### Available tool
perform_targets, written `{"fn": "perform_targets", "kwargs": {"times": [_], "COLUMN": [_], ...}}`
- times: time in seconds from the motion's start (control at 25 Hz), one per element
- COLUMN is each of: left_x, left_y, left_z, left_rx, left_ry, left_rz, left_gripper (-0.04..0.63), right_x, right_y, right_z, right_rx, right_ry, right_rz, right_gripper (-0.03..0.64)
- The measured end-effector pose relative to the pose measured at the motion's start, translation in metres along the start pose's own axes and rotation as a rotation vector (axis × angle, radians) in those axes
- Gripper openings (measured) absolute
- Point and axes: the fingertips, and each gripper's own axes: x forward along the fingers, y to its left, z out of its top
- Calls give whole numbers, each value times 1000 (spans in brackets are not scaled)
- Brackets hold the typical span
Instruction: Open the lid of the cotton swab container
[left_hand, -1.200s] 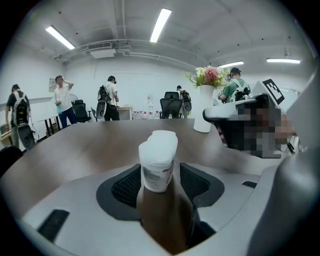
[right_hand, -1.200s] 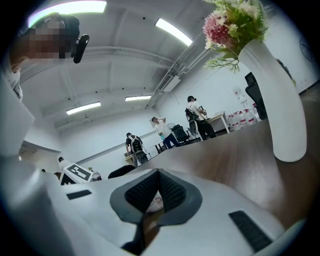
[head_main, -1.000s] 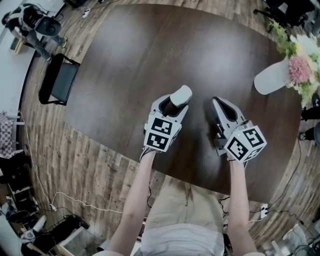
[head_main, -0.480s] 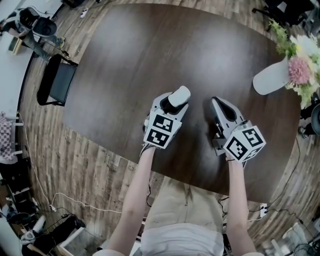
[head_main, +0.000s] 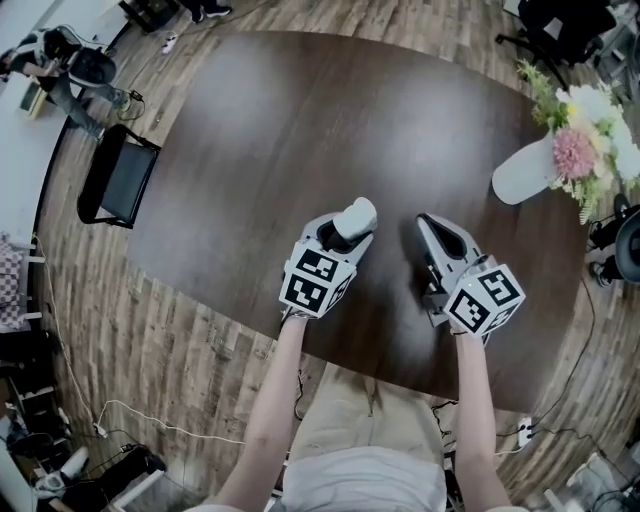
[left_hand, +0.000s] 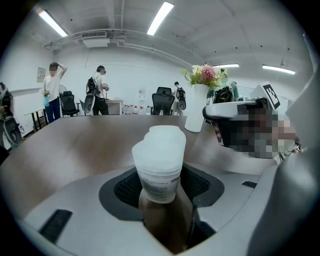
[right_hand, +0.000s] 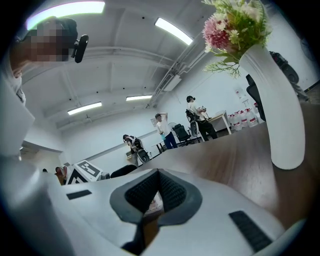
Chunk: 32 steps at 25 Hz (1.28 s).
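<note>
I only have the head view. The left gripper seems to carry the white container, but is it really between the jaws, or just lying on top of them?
Observer: The left gripper view shows the cotton swab container between the jaws of the left gripper, clamped by its lower end.
Operator: Is the lid off?
Observer: No, the lid sits on the container's far end, past the jaw tips. I see no clear opening.
Operator: And the right gripper?
Observer: In the right gripper view, the jaws of the right gripper meet at the tips.
</note>
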Motion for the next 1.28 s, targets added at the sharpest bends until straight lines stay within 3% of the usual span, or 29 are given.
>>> {"fn": "perform_targets", "kwargs": {"times": [0.24,0.8,1.2,1.28], "left_x": [-24,-85,-120,-126], "left_y": [-27,-82,-104,-105], "left_z": [11,32,32,36], "left_rx": [3,61,86,97], "left_ry": [2,13,8,1], "left_rz": [-56,-178,-241,-253], "left_gripper": [247,245,245,245], "right_x": [-15,-43,-56,-57], "right_y": [19,86,130,137], "right_z": [8,47,46,47], "right_rx": [-27,-53,-114,-112], "right_ry": [12,4,102,125], "right_rz": [54,349,553,589], "right_gripper": [21,21,25,58]}}
